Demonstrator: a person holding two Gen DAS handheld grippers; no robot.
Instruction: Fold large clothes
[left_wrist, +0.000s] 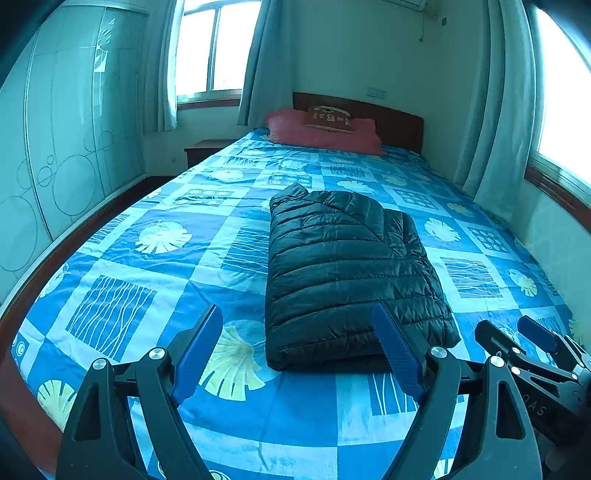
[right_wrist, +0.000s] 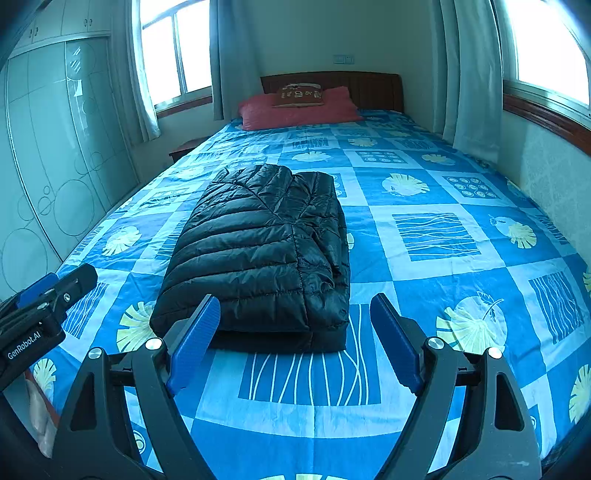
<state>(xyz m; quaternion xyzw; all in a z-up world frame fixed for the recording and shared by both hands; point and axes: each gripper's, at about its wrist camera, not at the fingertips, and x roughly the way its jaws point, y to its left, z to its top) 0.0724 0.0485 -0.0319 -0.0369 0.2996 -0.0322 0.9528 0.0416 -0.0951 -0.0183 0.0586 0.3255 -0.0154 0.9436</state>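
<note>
A black quilted puffer jacket (left_wrist: 347, 266) lies folded into a long rectangle on the blue patterned bedspread (left_wrist: 147, 258). It also shows in the right wrist view (right_wrist: 266, 247). My left gripper (left_wrist: 299, 332) is open and empty, held above the bed just before the jacket's near edge. My right gripper (right_wrist: 295, 321) is open and empty, also just short of the jacket's near edge. The right gripper shows at the right edge of the left wrist view (left_wrist: 517, 332). The left gripper shows at the left edge of the right wrist view (right_wrist: 55, 284).
A red pillow (right_wrist: 299, 110) with a small brown cushion (right_wrist: 301, 94) lies at the wooden headboard (right_wrist: 369, 88). A wardrobe with glass doors (left_wrist: 66, 147) stands left of the bed. Curtained windows (right_wrist: 177, 55) are at the back left and right. A bedside table (left_wrist: 207, 149) stands by the far left corner.
</note>
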